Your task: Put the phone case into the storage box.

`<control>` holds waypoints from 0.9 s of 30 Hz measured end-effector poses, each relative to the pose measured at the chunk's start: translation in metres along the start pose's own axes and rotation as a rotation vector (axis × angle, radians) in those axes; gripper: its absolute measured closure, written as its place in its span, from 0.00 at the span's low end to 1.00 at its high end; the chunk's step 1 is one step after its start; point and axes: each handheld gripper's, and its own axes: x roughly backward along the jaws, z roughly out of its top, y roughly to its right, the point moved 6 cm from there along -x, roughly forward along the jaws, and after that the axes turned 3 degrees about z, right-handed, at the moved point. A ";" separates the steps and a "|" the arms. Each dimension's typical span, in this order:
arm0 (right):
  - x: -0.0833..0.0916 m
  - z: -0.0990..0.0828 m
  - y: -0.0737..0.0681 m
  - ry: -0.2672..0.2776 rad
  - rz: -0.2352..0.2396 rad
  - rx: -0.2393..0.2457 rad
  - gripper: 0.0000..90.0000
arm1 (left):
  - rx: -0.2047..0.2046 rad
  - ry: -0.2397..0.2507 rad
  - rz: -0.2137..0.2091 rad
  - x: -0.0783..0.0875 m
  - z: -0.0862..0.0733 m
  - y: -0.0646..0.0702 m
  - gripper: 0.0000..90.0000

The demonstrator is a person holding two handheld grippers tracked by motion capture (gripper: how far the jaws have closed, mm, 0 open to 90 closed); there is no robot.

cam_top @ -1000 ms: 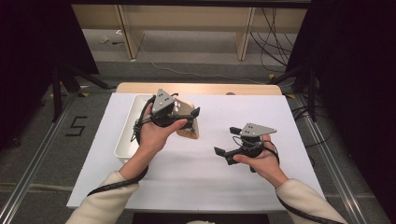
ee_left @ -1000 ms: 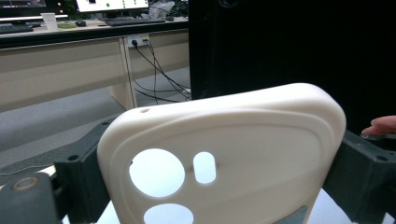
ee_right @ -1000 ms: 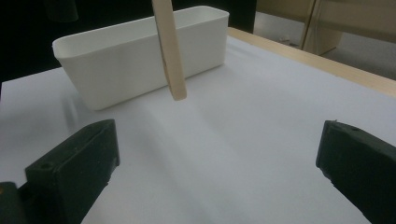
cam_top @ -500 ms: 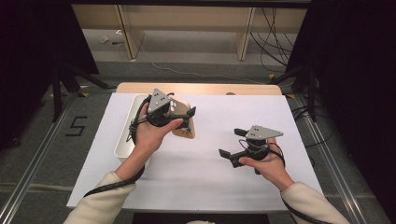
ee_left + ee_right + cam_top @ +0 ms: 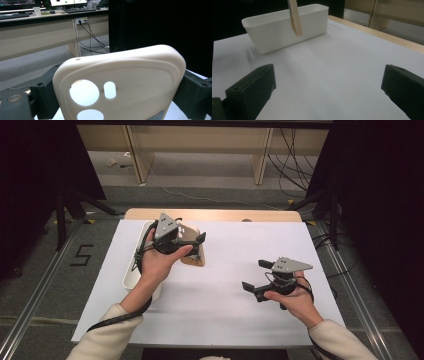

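Note:
A cream phone case [image 5: 130, 75] with round and oval camera cut-outs stands between the black jaws of my left gripper [image 5: 120, 100], which press on its two sides. In the high view the left gripper [image 5: 199, 248] holds the case [image 5: 191, 258] above the white table, just right of a white bin [image 5: 131, 274]. My right gripper [image 5: 254, 275] hovers low over the table's right half, jaws wide apart with nothing between them. The right gripper view shows its own jaws [image 5: 327, 92] spread over bare white surface, with the case [image 5: 294, 17] hanging edge-on in front of the bin [image 5: 284, 30].
The white sheet [image 5: 225, 310] covers most of the wooden table, whose bare far edge [image 5: 215, 215] shows beyond it. Dark screens stand at both sides, and desk legs and cables lie on the floor behind.
The right hand and its gripper have drifted a little to the right and toward the person. The left hand keeps the case in nearly the same place.

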 end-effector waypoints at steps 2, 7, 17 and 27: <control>0.002 -0.001 0.001 -0.001 -0.006 0.000 0.00 | -0.002 -0.001 0.001 0.000 0.000 -0.001 0.11; 0.005 -0.003 0.001 -0.005 -0.008 0.002 0.00 | 0.001 -0.002 0.007 0.001 0.001 -0.004 0.11; 0.008 -0.006 0.003 -0.006 -0.017 -0.002 0.00 | 0.011 0.006 0.024 0.004 0.005 -0.012 0.11; 0.009 -0.007 0.004 -0.006 -0.025 -0.007 0.00 | 0.018 0.011 0.033 0.007 0.008 -0.017 0.11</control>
